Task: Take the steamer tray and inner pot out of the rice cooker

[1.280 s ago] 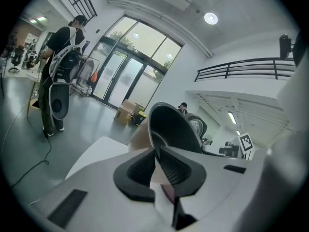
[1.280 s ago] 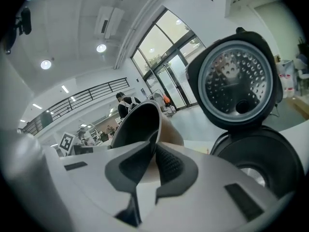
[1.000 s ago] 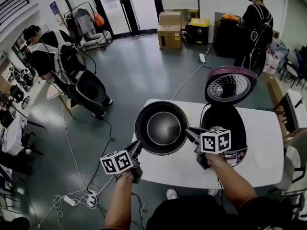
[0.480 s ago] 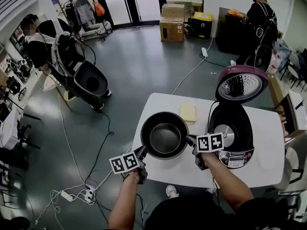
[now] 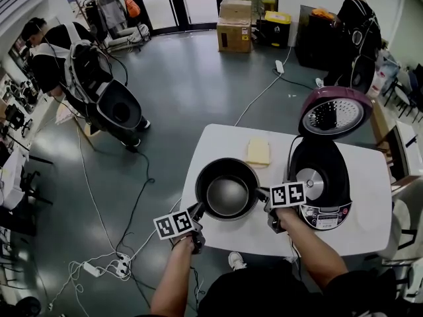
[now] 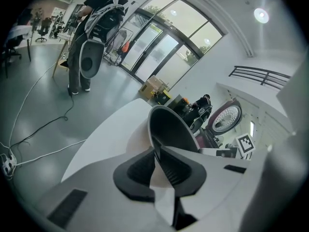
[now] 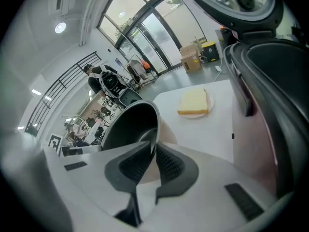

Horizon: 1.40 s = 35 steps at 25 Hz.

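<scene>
Nearest the camera, two bare forearms reach forward and down from the person's body, the left one [image 5: 173, 276] nearly straight ahead, the right one [image 5: 312, 251] angled inward. Each hand grasps a tool pointed down at a slant toward the middle of the white bench [image 5: 357, 224].

The left hand-held gripper [image 5: 196, 211] [image 6: 158, 161] has its jaws nearly together, pinched on the thin left rim of the inner pot [image 5: 227, 190] [image 6: 169, 129]. The right hand-held gripper [image 5: 261, 195] [image 7: 153, 153] is clamped the same way on the opposite rim [image 7: 128, 124]. The pot hangs level between them, at the bench's left half, just beside the rice cooker [image 5: 322, 177]; whether its base touches the bench cannot be told.

Beyond, the cooker's lid [image 5: 330, 113] stands open, and a pale yellow slab [image 5: 258, 152] lies past the pot.
</scene>
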Motion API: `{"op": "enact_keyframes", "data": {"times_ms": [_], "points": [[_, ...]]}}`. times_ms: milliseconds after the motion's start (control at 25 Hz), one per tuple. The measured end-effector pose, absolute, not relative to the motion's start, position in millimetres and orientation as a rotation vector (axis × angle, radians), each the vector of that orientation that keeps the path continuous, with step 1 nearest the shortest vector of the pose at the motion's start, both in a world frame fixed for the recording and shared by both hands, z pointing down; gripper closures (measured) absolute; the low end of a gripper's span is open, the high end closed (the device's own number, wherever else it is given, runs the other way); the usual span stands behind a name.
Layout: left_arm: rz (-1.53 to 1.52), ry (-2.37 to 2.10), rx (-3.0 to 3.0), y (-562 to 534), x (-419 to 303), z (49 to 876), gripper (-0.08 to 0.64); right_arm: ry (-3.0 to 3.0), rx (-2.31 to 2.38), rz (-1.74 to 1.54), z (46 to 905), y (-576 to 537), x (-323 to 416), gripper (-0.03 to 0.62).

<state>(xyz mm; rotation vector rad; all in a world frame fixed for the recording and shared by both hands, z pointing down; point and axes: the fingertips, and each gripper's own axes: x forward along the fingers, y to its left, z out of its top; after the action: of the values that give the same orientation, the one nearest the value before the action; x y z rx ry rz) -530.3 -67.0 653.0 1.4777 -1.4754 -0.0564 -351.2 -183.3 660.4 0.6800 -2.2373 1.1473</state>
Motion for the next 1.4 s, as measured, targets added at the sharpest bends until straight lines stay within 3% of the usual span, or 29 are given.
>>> {"op": "enact_keyframes", "data": {"times_ms": [240,440,640,880,1080,1160,1400], "points": [[-0.053,-1.505,1.488,-67.8,-531.6,655.3,0.499,-2.286,0.727,0.973,659.9,-185.6,-352.2,0.522],[0.011,-1.661,1.511,-58.7,-552.5,636.4,0.301,-2.421,0.865,0.701,623.5,-189.4,-346.2,0.503],[0.076,-1.913,1.651,-63.2,-561.2,567.7,0.308,-2.623,0.913,0.341,541.6,-182.6,-340.1,0.504],[0.116,-2.142,1.862,-69.4,-522.9,475.2,0.322,-2.799,0.916,-0.039,431.5,-146.2,-315.4,0.503],[0.126,-2.272,1.983,-76.1,-479.0,425.1,0.345,-2.907,0.973,-0.253,369.6,-127.3,-276.1,0.457],[0.097,-2.295,2.035,-78.8,-459.8,410.0,0.35,-2.933,1.021,-0.313,353.2,-124.9,-258.3,0.41],[0.08,-2.302,2.129,-90.3,-411.6,388.2,0.489,-2.919,1.189,-0.389,335.4,-131.4,-206.0,0.423]]}}
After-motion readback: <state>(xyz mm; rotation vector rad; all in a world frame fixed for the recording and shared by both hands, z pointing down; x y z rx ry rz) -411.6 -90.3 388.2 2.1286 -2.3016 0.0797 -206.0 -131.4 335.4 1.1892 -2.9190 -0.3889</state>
